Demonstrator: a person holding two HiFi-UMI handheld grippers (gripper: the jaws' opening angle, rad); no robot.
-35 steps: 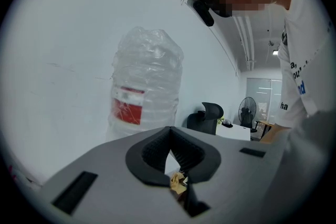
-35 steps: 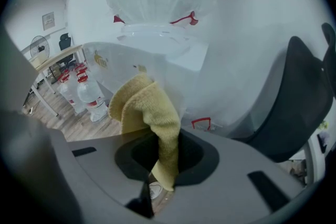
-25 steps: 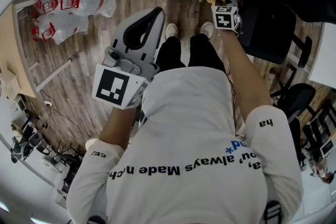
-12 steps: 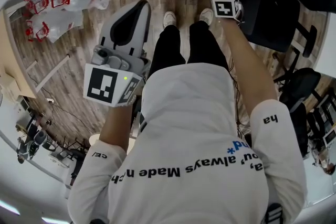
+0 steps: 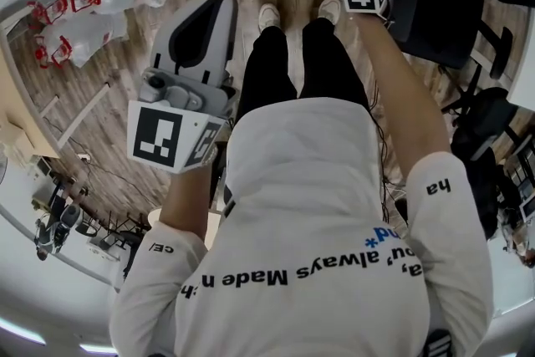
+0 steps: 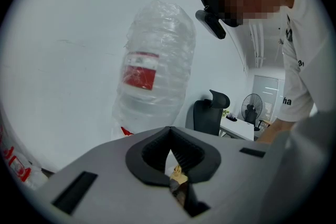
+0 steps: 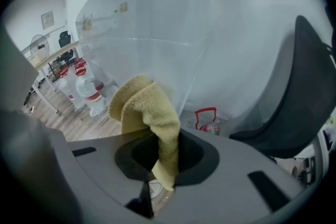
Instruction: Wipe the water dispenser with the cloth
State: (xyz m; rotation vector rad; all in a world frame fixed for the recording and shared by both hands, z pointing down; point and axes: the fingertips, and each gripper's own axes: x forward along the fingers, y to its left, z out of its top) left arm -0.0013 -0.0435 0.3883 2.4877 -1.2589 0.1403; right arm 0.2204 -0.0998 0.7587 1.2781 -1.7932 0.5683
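Your right claw (image 7: 163, 162) is clamped on the cloth (image 7: 147, 113), a yellow, nubby terry fold that flops out above the black pads. The cloth sits close in front of the dispenser (image 7: 157, 18), whose smooth, glossy pale front fills that view; I cannot tell whether cloth and panel touch. Your left claw (image 6: 170, 157) is closed with nothing in it. It hangs off to the side over the wood-plank floor (image 5: 109, 96), facing a crinkled clear bottle (image 6: 155, 71) with a red label.
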